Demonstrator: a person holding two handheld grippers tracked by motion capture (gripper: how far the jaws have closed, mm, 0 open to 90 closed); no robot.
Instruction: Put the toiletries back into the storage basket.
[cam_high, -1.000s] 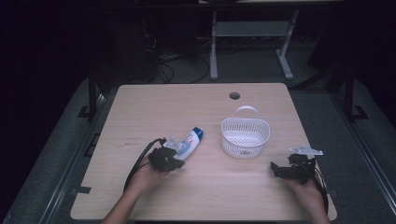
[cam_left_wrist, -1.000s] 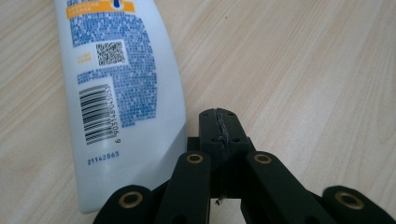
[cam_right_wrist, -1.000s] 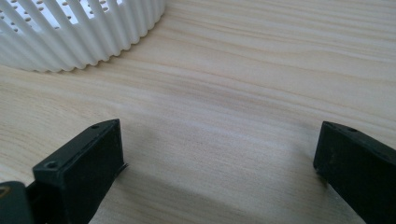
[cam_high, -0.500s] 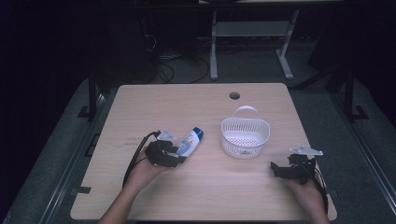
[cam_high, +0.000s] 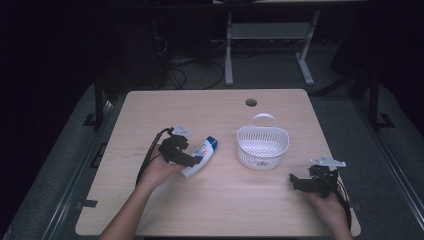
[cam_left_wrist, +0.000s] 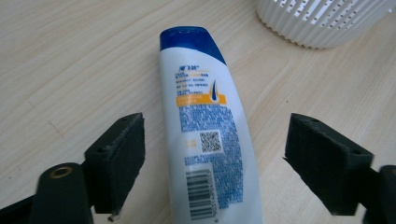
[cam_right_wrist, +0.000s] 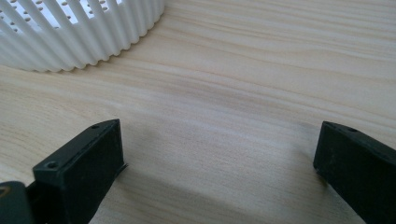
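A white shampoo bottle (cam_high: 201, 156) with a blue cap lies flat on the wooden table (cam_high: 215, 115), cap pointing toward the basket. My left gripper (cam_high: 194, 161) is open and straddles the bottle's lower end. In the left gripper view the bottle (cam_left_wrist: 205, 135) lies between the two black jaws, which stand wide apart without touching it. A white slotted basket (cam_high: 262, 145) with a handle stands to the right of the bottle. My right gripper (cam_high: 295, 181) hovers open near the table's right front, with bare wood between its jaws (cam_right_wrist: 219, 154).
The basket's ribbed wall (cam_right_wrist: 79, 32) shows at the upper left of the right gripper view and its rim (cam_left_wrist: 322, 23) at the upper right of the left gripper view. A cable hole (cam_high: 251, 102) is in the table's far side. Desk legs and cables lie on the dark floor beyond.
My left gripper has moved forward and right over the bottle's lower end, so the jaws now stand on either side of it. The right gripper has stayed put.
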